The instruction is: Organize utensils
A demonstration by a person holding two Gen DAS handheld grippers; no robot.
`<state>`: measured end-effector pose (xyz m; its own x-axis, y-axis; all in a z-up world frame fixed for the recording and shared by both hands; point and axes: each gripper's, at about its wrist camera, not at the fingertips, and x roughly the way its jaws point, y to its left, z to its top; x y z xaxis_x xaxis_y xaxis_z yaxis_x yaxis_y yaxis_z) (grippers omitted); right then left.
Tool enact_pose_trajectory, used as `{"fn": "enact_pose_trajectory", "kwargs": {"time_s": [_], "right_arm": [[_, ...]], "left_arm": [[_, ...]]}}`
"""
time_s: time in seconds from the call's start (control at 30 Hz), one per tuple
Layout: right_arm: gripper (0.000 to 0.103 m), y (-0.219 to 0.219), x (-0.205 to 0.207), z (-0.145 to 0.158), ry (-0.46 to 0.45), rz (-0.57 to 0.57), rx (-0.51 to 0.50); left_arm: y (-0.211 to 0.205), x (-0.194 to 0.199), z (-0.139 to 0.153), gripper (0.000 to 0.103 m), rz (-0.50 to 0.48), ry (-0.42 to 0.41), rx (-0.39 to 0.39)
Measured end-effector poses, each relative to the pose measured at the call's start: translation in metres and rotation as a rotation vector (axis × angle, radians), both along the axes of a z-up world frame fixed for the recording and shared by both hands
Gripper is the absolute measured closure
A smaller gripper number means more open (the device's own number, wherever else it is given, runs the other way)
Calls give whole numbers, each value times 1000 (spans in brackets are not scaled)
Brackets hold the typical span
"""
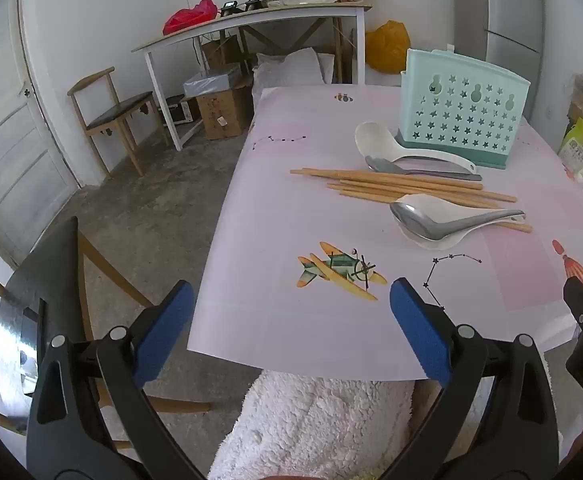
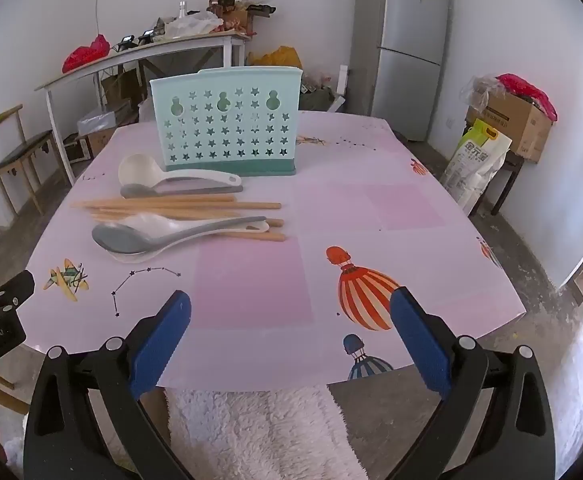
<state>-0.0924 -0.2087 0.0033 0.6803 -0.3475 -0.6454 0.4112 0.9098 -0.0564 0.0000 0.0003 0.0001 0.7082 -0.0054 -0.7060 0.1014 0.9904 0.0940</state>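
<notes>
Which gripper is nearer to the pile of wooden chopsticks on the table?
Left, though only slightly. The left gripper hangs open almost straight in front of the chopsticks; the right gripper sits open further off to their right.

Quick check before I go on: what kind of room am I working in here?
Probably a home dining or utility room used partly for storage: a fridge in the corner, a dining table with a printed cover and a utensil holder, and cardboard boxes along the walls.
</notes>
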Motion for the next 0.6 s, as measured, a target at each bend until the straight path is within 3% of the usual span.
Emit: {"fn": "enact_pose_trajectory", "kwargs": {"time_s": [0.6], "right_arm": [[6, 0, 1, 1, 6, 1, -2]], "left_arm": [[0, 0, 0, 8, 0, 0, 5]]}}
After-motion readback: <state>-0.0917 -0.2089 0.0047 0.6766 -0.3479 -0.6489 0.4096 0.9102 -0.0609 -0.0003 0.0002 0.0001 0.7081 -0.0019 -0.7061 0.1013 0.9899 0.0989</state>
